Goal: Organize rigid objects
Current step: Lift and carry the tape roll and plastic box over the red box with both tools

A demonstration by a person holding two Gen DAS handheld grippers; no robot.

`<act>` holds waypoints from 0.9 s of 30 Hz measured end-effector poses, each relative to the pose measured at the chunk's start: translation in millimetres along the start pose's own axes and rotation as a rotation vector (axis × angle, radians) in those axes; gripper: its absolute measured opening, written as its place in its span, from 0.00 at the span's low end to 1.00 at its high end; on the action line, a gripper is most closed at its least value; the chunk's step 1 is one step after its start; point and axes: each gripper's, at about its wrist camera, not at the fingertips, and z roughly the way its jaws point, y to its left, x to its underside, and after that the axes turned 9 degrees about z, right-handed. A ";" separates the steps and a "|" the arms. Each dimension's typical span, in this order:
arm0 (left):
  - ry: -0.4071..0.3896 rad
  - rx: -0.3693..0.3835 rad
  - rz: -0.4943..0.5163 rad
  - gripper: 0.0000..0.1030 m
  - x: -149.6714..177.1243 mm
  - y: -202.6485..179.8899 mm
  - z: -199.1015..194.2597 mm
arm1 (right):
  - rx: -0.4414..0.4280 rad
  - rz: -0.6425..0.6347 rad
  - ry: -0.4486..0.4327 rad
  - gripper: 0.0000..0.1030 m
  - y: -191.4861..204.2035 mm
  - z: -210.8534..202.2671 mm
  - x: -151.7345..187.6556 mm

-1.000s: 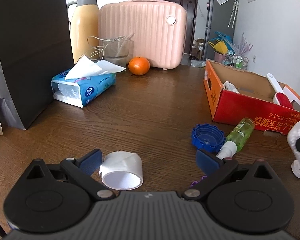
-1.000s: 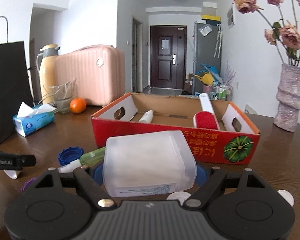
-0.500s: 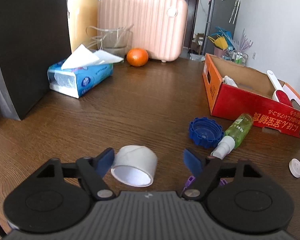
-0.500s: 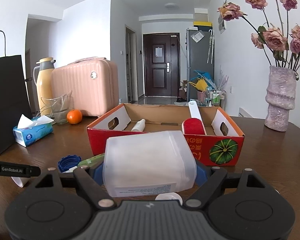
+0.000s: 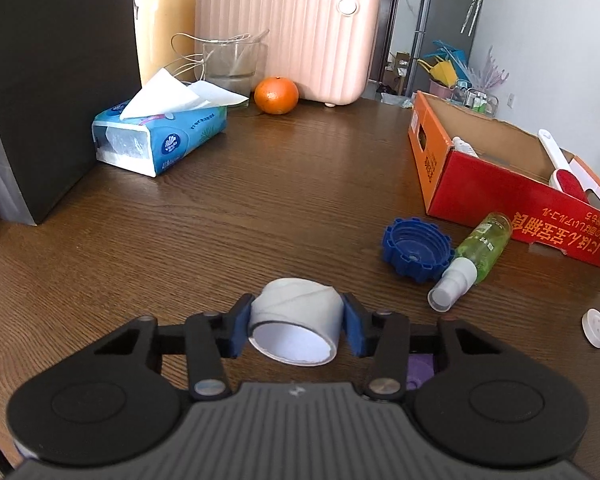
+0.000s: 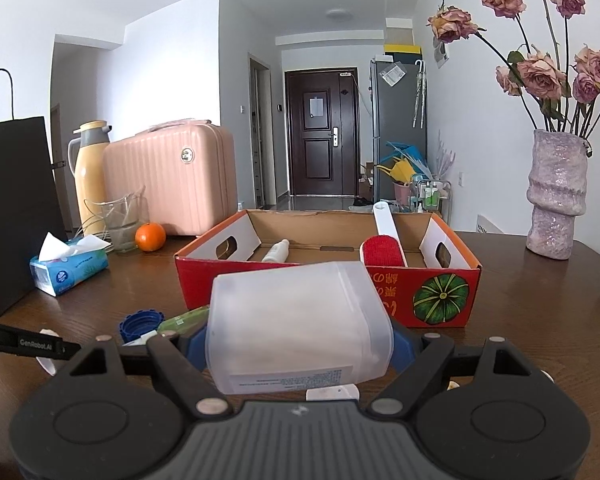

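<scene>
The left gripper [image 5: 296, 330] sits low over the wooden bench [image 5: 260, 208], its jaws closed against both sides of a white roll of tape [image 5: 294, 326] lying on the wood with its open end toward the camera. To the right of the roll lie a blue ridged cap [image 5: 416, 249], hollow side up, and a green spray bottle [image 5: 470, 262] on its side, the bottle's white nozzle end just beside the cap. A small white lid [image 5: 596, 327] rests farther right, well apart from them. Behind these stands a red cardboard box [image 5: 512, 200], open at the top, with a small white bottle [image 5: 464, 147] and a red lint brush [image 5: 566, 178] inside.

The right gripper [image 6: 298, 338] has its jaws clamped on a frosted plastic container [image 6: 296, 326], held on its side above the bench, in front of the red box's printed wall.

At the far edge of the bench are a tissue pack [image 5: 160, 136], an orange [image 5: 277, 95], a glass jug [image 5: 232, 68], a yellow flask [image 5: 164, 20], a pink suitcase [image 5: 288, 32] and a black bag [image 5: 44, 80]. A vase of dried roses [image 6: 556, 196] stands to the right.
</scene>
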 end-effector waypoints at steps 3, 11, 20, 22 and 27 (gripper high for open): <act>-0.022 -0.002 0.004 0.46 0.2 -0.6 -4.4 | 0.002 0.001 0.000 0.81 -0.3 0.0 0.4; -0.084 -0.004 0.037 0.46 -0.6 -6.9 -19.6 | 0.014 -0.003 -0.004 0.80 -0.4 -2.8 2.9; -0.115 0.022 0.039 0.46 -9.1 -17.9 -33.7 | 0.032 0.007 -0.016 0.80 -2.6 -5.0 0.2; -0.122 0.033 0.050 0.46 -12.3 -22.0 -36.1 | 0.031 0.010 -0.021 0.80 -3.2 -5.1 -1.8; -0.154 0.047 0.063 0.46 -26.1 -32.3 -44.9 | 0.036 0.018 -0.034 0.80 -4.4 -5.1 -8.4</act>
